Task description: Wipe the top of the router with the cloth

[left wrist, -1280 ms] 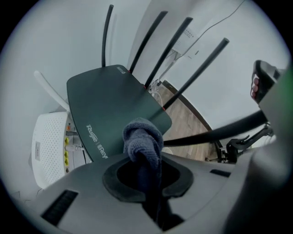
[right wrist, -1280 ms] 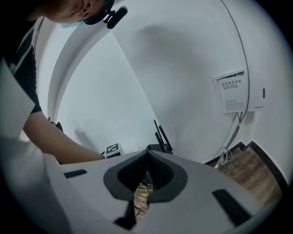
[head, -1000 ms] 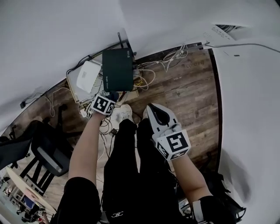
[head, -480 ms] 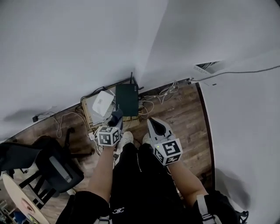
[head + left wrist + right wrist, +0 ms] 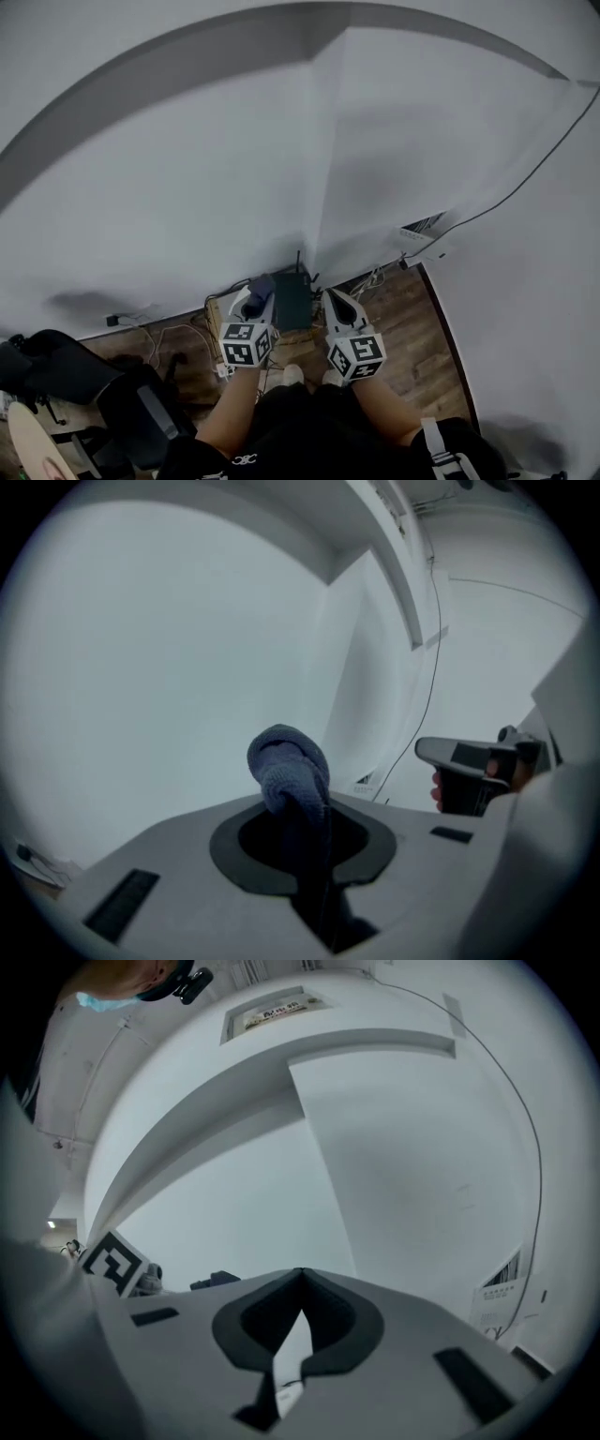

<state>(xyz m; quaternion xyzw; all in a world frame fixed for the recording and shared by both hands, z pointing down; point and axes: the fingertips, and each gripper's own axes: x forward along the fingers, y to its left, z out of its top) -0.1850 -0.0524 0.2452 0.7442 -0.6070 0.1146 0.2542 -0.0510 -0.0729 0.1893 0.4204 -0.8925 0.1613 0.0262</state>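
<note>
1. Left gripper (image 5: 253,302) – jaws clenched on the cloth (image 5: 287,766); the blue-grey wad bulges out above the jaw tips; only white wall shows behind it in the left gripper view.
2. Right gripper (image 5: 300,1279) – jaws closed tip to tip, nothing between them; aimed at the wall corner.
3. Router (image 5: 292,300) – dark, flat box, low at the foot of the wall corner; in the head view it lies between the 2 grippers, cloth just at its left edge.
4. Wooden floor (image 5: 405,302); cables (image 5: 370,279) right of the router.
</note>
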